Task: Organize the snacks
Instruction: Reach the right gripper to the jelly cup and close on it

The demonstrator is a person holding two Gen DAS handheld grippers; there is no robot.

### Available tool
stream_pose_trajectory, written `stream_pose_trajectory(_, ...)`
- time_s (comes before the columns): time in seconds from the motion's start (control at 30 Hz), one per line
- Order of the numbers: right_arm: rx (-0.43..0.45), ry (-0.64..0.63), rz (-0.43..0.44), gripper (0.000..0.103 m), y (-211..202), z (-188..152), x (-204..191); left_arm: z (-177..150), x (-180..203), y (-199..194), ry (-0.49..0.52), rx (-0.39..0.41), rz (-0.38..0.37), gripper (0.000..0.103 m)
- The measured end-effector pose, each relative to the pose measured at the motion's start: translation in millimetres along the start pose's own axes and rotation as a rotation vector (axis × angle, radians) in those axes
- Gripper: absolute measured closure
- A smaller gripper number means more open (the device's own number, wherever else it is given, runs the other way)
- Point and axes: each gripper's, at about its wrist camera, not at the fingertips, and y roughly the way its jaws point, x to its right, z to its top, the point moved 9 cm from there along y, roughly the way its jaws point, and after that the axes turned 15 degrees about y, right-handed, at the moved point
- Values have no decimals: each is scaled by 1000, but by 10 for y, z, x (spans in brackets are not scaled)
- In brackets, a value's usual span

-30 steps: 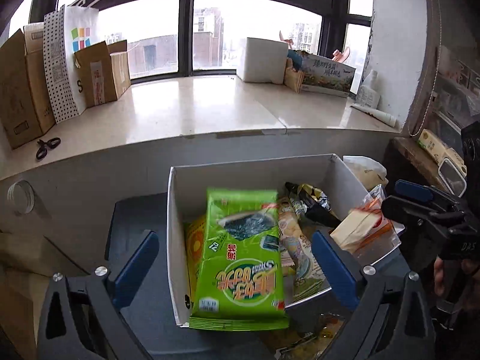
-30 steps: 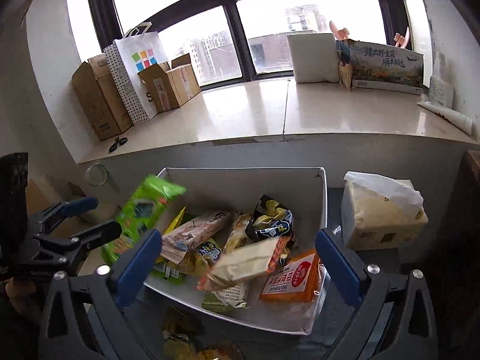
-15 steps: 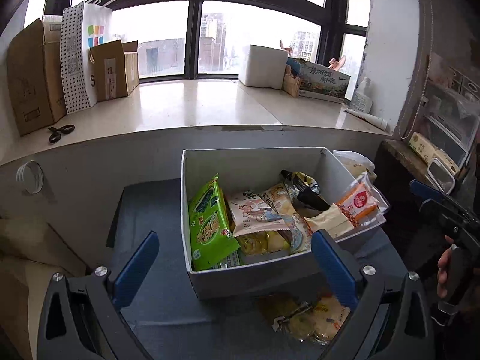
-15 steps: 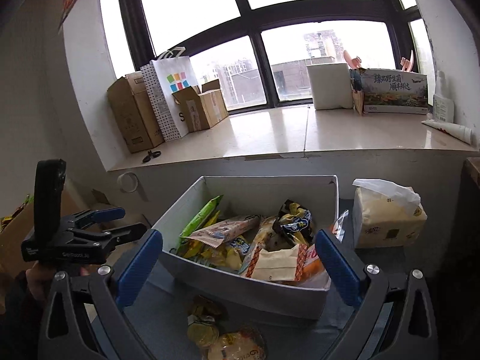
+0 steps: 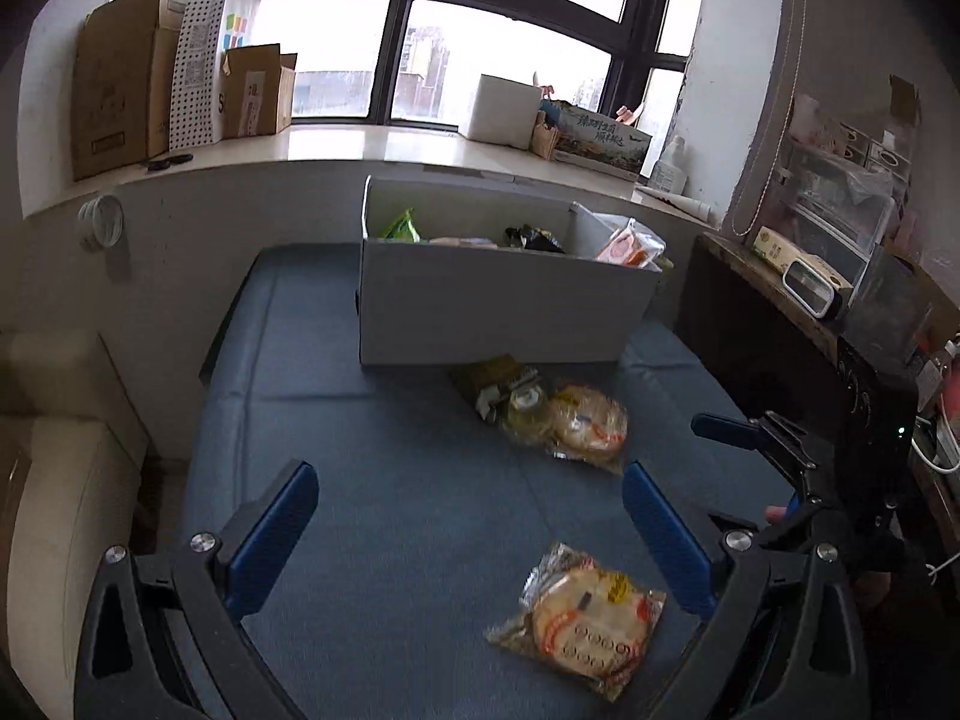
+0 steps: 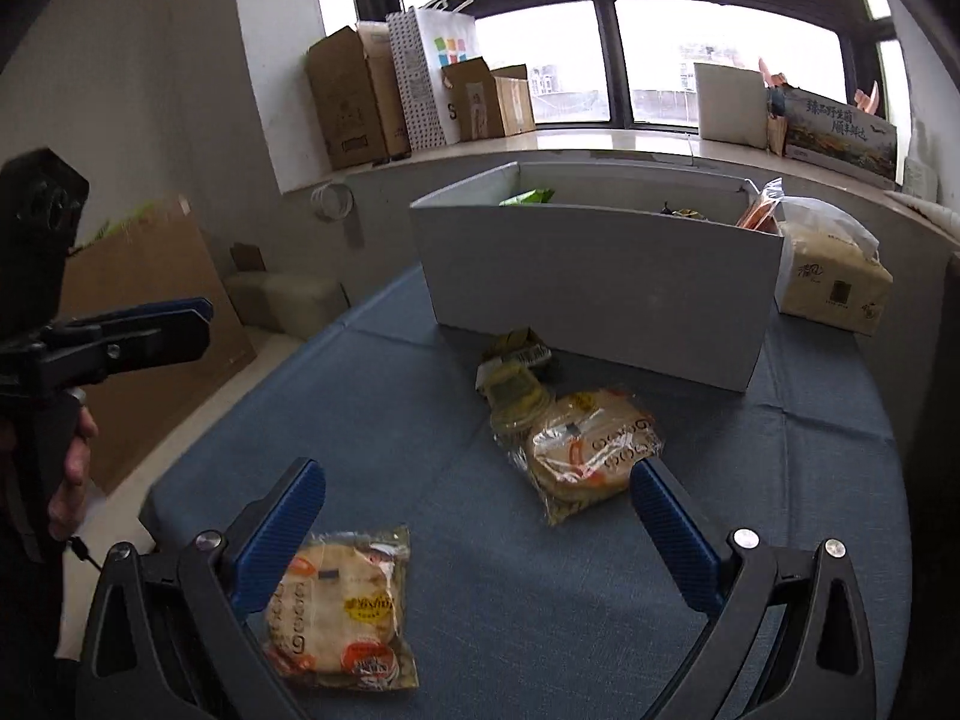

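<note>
- Left wrist view: the left gripper (image 5: 468,516) was held over the blue mat (image 5: 372,468), its blue fingers (image 5: 273,534) spread wide with nothing between them.
- A white box (image 5: 498,306) of snacks was seen at the far side of the mat; a green packet (image 5: 401,227) and an orange packet (image 5: 630,246) showed above its rim.
- Near the box's front wall, a cluster of wrapped snacks (image 5: 558,420) was seen lying on the mat.
- A single wrapped cake (image 5: 579,618) was seen lying nearer, well apart from the cluster.
- Right wrist view: the right gripper (image 6: 477,531) was likewise held spread and empty, with the wrapped cake just beside its left finger.
- A tissue pack (image 6: 831,276) was seen right of the box.
</note>
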Motion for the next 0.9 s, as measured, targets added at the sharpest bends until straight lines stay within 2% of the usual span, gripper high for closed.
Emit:
stream_pose_trajectory(0.1,-24,-9,-16,0,133,-54,-35,-198,26,-33,-38,-5,-29,0)
stream_pose_trajectory(0.27,-11,-20,-35,0,331,130,-15,-297,-19,-33,-67,-11,-32,0)
stream_pose_trajectory(0.43,-61,-55,-78,0,702,310,-3,-308,-58,-30,-82,-10,-39,0)
stream_pose_trajectory(0.63,-145,-132,-119,0,1127,359,-9,-327,-86,-2,-87,-18,-31,0)
stream_pose_trajectory(0.67,-144,-125,-113,2,1152,365,-10,-332,-95,4,-88,-19,-28,0)
stream_pose_trajectory(0.73,-158,-104,-102,30,1200,356,-1,-353,-102,14,-92,-24,-30,0)
stream_pose_trajectory(0.77,-171,-97,-113,63,1233,340,27,-360,-99,24,-94,-27,-31,0)
stream_pose_trajectory(0.8,-180,-96,-135,63,1262,326,58,-366,-97,34,-95,-30,-30,0)
stream_pose_trajectory(0.9,-179,-72,-96,65,1225,331,72,-379,-101,71,-98,-40,-30,0)
